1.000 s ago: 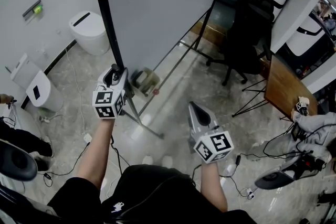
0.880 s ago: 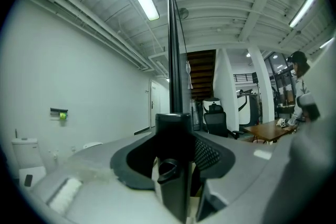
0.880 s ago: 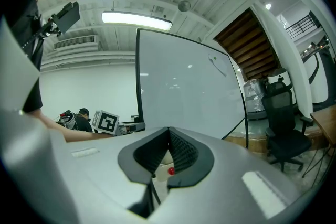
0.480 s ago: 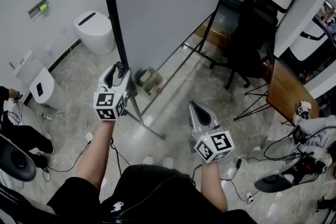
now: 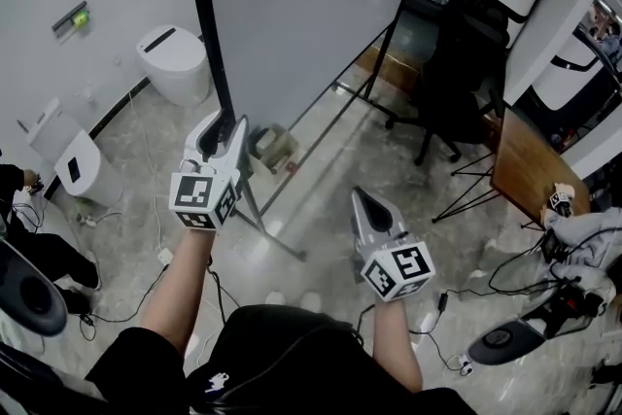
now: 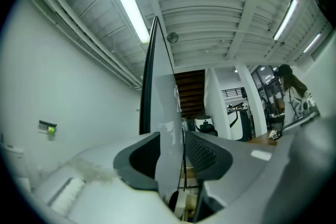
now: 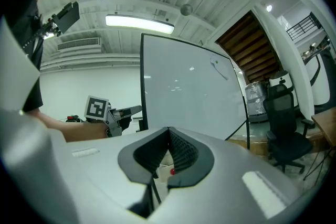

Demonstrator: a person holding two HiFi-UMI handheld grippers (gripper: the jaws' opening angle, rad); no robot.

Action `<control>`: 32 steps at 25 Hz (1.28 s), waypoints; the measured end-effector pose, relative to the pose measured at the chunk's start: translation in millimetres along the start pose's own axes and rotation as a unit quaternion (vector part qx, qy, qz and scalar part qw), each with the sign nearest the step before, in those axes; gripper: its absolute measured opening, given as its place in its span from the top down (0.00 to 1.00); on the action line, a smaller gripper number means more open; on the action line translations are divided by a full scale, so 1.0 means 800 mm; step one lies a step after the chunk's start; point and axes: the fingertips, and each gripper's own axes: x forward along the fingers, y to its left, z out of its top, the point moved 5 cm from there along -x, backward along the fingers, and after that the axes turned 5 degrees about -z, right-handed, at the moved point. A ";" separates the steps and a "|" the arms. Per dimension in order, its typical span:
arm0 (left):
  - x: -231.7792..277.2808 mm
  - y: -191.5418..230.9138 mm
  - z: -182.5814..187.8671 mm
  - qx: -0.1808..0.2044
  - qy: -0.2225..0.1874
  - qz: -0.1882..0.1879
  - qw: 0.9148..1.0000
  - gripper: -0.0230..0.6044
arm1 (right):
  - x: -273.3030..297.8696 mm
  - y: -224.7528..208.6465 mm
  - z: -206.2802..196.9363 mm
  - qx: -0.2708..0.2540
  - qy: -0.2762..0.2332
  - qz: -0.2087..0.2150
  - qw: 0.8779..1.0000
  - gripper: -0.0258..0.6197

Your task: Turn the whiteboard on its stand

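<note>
board [image 5: 301, 5]: upright, right ahead of me | left gripper [image 5: 222, 123]: jaws closing over its black frame [image 5: 210, 34] | right gripper [image 5: 361, 197]: closed, empty | handling: I judge it stiff and light with a slippery face, so I take the frame, not the face

Bright, even light from long white ceiling strip lamps [image 6: 128, 5]; gripper views bend fisheye, corners black, foreground soft.
</note>
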 end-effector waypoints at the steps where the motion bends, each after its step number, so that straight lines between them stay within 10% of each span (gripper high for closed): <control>1: 0.002 -0.008 0.002 0.000 -0.002 -0.007 1.000 0.72 | -0.003 -0.002 0.001 0.000 -0.002 -0.002 1.000 0.95; 32: 0.028 -0.158 -0.028 -0.041 0.014 -0.137 0.990 0.95 | -0.066 -0.041 0.019 -0.027 -0.026 -0.075 0.996 0.95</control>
